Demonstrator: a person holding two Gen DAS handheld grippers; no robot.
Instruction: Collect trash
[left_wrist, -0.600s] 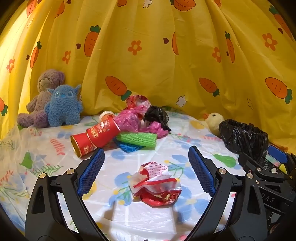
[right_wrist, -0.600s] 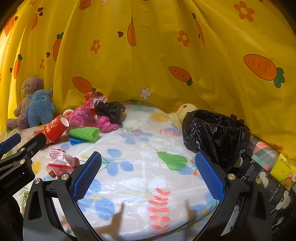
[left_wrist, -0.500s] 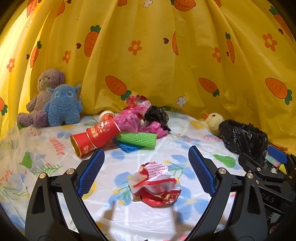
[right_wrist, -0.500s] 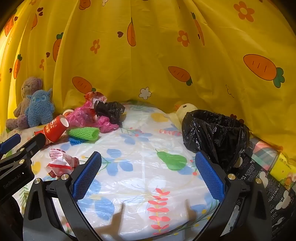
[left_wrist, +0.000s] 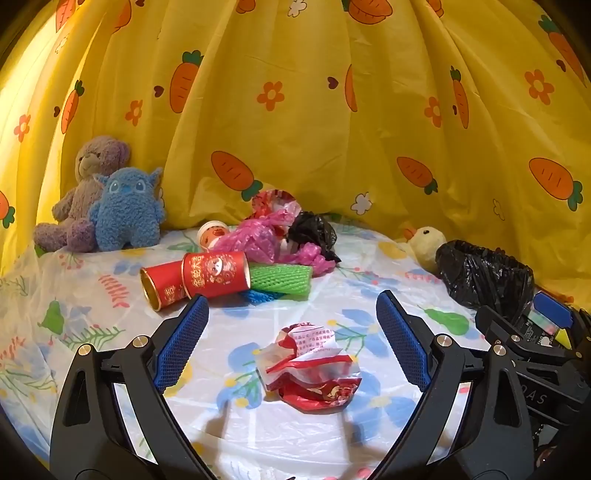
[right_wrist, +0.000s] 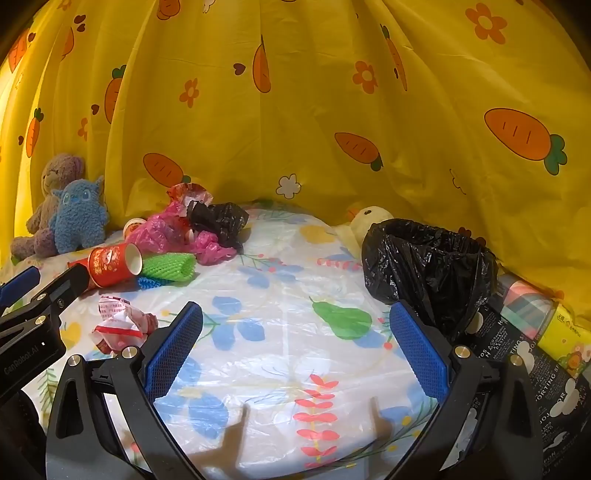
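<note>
Both our grippers gape empty; we lower the left gripper (left_wrist: 291, 341) squarely astride the crumpled wrapper (left_wrist: 310, 369), then squeeze.

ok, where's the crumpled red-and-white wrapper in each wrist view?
Left wrist: crumpled red-and-white wrapper lies low centre, on the tablecloth between the open left tongs.
Right wrist: wrapper sits at lower left, outside the open right tongs.
Shared landmark: black trash bag, to the wrapper's right in both.

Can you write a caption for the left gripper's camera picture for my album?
Open left gripper facing a crumpled red-and-white wrapper on the flowery tablecloth.
</note>
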